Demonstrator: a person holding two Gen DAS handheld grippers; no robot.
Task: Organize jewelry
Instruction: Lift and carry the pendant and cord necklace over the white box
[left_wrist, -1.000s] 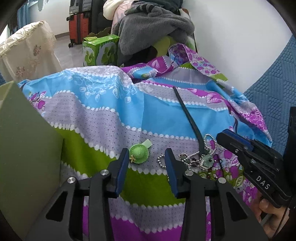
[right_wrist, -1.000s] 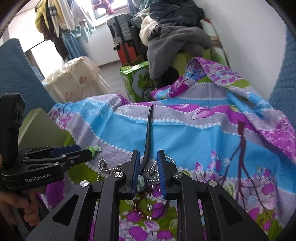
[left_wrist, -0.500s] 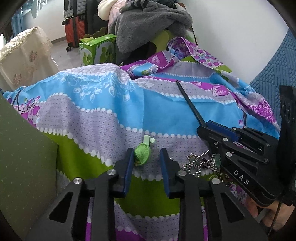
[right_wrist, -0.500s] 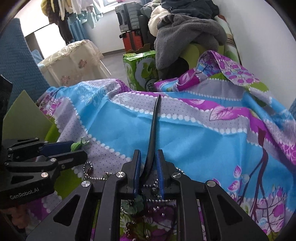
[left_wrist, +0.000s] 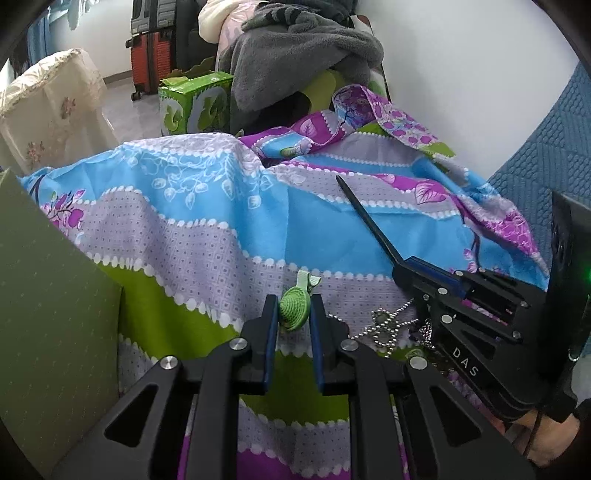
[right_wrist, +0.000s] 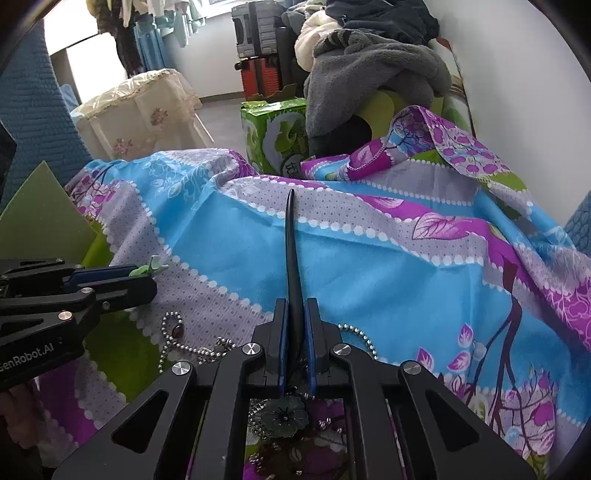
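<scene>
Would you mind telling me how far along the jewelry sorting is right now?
Nothing looks put away yet. In hand: the left hand-held gripper is closing around the green hair clip, and the right hand-held gripper is shut on the black stick. Left to do: the bead chain and flower pendant lie loose on the bedsheet.

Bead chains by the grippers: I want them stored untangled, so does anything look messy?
Yes. The bead chains lie looped and knotted together on the bedsheet, running under the right gripper, not laid out singly.
</scene>
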